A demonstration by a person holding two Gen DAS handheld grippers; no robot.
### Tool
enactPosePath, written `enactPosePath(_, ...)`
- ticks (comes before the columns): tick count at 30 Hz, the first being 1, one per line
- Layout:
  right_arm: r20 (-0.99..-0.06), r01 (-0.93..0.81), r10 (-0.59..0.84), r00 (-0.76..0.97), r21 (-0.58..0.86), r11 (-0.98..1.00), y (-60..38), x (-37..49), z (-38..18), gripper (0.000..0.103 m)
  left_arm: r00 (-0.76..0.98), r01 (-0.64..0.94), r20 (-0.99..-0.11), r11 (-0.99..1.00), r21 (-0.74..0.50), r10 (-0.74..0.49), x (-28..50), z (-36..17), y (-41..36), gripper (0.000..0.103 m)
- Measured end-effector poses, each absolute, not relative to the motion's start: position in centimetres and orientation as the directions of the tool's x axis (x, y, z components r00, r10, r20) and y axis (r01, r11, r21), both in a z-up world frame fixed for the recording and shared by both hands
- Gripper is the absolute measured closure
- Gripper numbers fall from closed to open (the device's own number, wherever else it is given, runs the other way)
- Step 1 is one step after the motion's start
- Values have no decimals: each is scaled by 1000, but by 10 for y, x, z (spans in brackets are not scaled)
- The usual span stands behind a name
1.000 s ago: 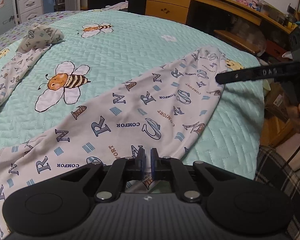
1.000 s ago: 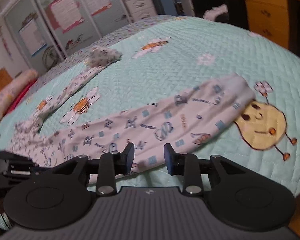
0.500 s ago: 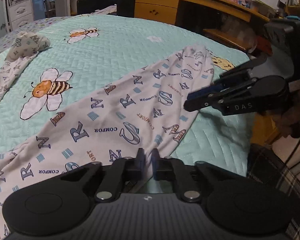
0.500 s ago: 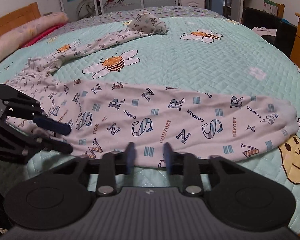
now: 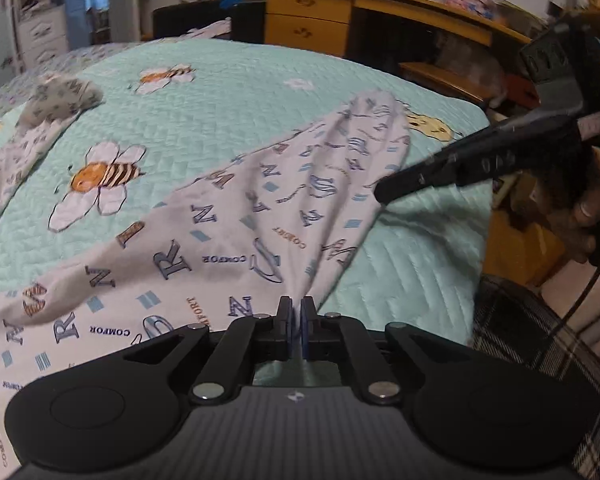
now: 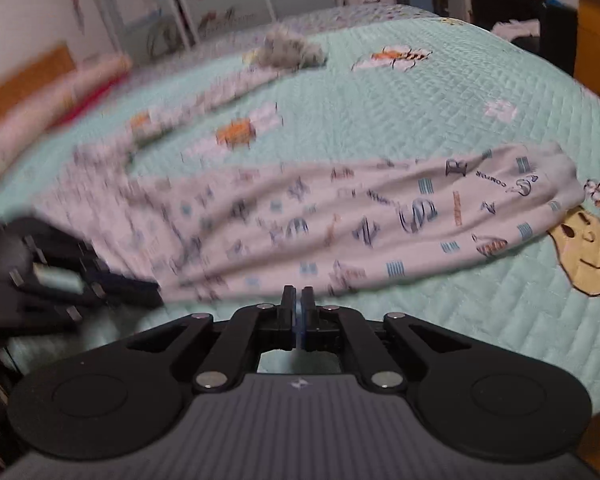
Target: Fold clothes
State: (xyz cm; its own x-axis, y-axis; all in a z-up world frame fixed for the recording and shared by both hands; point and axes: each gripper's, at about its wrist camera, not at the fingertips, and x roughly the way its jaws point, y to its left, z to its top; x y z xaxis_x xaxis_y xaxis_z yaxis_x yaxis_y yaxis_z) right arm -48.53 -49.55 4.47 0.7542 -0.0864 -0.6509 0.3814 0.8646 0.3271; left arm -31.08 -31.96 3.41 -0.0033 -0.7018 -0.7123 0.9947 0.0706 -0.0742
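Pyjama trousers (image 5: 236, 240): letter-print, spread across the bed (image 5: 228, 92); near leg runs along the bed's near edge.
Left claw (image 5: 296, 312): clenched on the leg's near hem; cloth tents up from it.
Right claw (image 6: 297, 300): jaws have just been closing, now clamped on the same hem, further along.
Open room: bare quilt beyond the leg.

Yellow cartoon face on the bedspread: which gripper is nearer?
Right. The right gripper, jaws just closing on the pyjama leg's edge, sits near the face; the left gripper grips that edge farther away.
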Motion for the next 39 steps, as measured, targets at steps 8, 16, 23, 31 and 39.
enactPosePath(8,-596,265,-60,801,262,928,-489,-405,52,90,-14,992,-703,79,-100,-711,-308,35,-317,99)
enactPosePath(16,-593,464,-312,742,119,878,-563,-419,63,77,-14,953,-577,163,-254,-817,-266,64,-275,98)
enactPosePath(23,-597,621,-430,678,151,769,-658,-481,67,48,235,868,-566,432,-244,-790,-188,69,-270,98)
enactPosePath(31,-743,502,-273,611,96,860,-675,-456,34,48,296,839,-616,507,-196,-730,-164,52,-276,92)
enactPosePath(39,-742,507,-306,596,53,860,-660,-465,28,47,280,841,-645,506,-192,-710,-171,40,-273,82)
